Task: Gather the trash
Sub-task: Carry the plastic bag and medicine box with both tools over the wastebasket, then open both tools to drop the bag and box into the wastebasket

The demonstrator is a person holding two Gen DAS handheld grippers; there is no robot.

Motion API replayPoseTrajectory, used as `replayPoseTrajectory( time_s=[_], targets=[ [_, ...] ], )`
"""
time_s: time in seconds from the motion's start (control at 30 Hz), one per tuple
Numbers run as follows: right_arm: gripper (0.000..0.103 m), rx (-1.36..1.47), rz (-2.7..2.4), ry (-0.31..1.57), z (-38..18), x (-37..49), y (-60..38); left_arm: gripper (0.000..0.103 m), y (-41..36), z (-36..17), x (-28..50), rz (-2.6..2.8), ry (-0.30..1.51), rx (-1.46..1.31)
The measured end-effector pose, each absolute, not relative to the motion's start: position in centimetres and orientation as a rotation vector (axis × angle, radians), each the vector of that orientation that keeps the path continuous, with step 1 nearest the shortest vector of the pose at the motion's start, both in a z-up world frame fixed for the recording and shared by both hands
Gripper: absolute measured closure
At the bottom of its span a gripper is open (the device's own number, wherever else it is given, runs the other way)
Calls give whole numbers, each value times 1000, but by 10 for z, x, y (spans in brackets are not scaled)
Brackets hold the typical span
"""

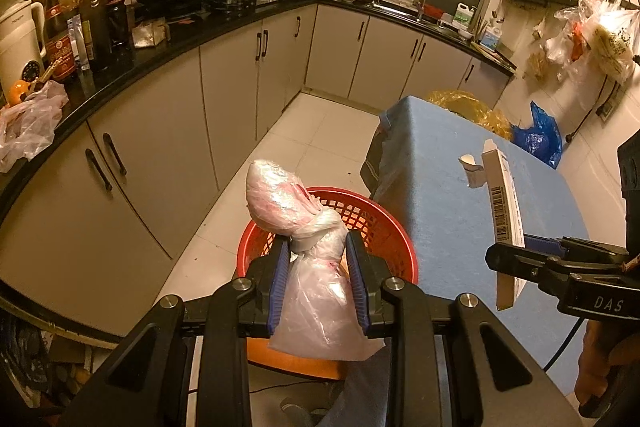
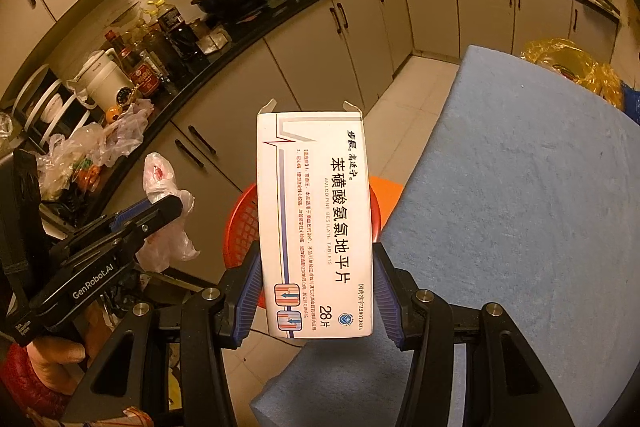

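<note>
My left gripper (image 1: 318,251) is shut on a crumpled pinkish plastic bag (image 1: 288,203) and holds it above the red mesh basket (image 1: 380,227) on the floor. It shows at the left of the right wrist view (image 2: 168,207) with the bag (image 2: 164,183). My right gripper (image 2: 316,263) is shut on a white medicine box (image 2: 316,223) with its top flaps open, held over the basket (image 2: 240,227) beside the table edge. The box also shows in the left wrist view (image 1: 505,211). A small crumpled white cup (image 1: 471,169) lies on the blue table (image 1: 440,167).
The blue-covered table (image 2: 520,187) fills the right. A black counter (image 1: 180,39) with bottles, woks and plastic bags curves along the left and back. Yellow (image 1: 472,107) and blue (image 1: 538,135) bags lie beyond the table. Tiled floor (image 1: 320,123) runs between the cabinets and the table.
</note>
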State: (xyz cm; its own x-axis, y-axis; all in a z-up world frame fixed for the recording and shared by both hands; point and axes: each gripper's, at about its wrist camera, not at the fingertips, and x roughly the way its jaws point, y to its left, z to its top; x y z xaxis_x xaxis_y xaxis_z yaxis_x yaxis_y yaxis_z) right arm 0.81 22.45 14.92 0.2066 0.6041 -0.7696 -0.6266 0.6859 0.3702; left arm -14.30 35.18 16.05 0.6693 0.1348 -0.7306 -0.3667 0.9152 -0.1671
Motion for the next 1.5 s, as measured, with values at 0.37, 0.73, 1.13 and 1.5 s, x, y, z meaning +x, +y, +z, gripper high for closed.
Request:
replayPoseTrajectory(
  time_s=[0.37, 0.73, 1.13, 1.5],
  targets=[
    [48, -29, 860, 1071, 146, 13, 229, 76, 351, 154, -134, 266, 805, -310],
    [48, -26, 856, 1090, 140, 14, 233, 76, 352, 144, -127, 255, 825, -315],
    [47, -43, 878, 1144, 120, 24, 250, 76, 366, 121, -119, 213, 855, -355],
    [35, -41, 885, 1176, 100, 44, 271, 38, 371, 105, -108, 176, 874, -378]
  ],
)
